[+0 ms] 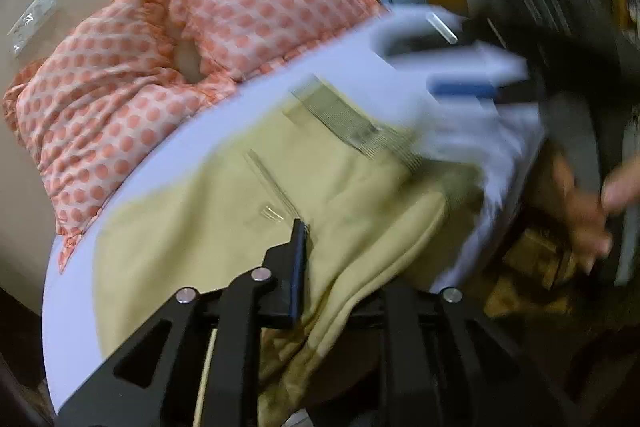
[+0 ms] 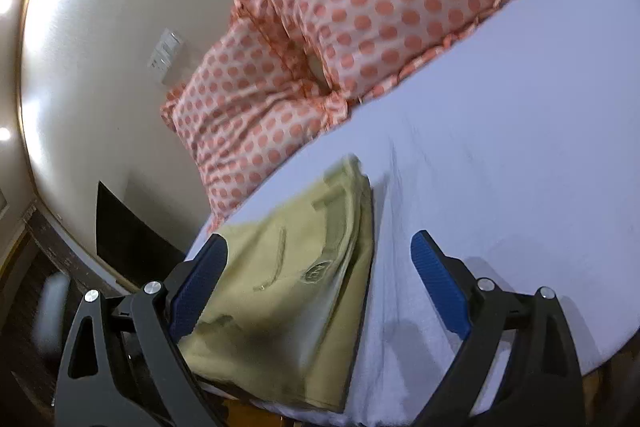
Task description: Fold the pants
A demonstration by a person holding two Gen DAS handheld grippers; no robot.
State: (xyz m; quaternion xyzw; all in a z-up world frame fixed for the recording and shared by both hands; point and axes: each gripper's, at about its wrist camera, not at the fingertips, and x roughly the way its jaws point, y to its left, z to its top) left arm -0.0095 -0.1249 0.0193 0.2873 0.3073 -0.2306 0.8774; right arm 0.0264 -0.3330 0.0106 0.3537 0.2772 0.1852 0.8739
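We see the bed, white sheet, with two orange-dotted pillows against the wall at its head. The khaki pants lie folded on the near edge of the sheet, one part hanging over the side. Our left gripper sits on the pants with fabric draped over one finger; grip state we can't tell. Our right gripper hovers wide open, pants between its blue pads, holding nothing.
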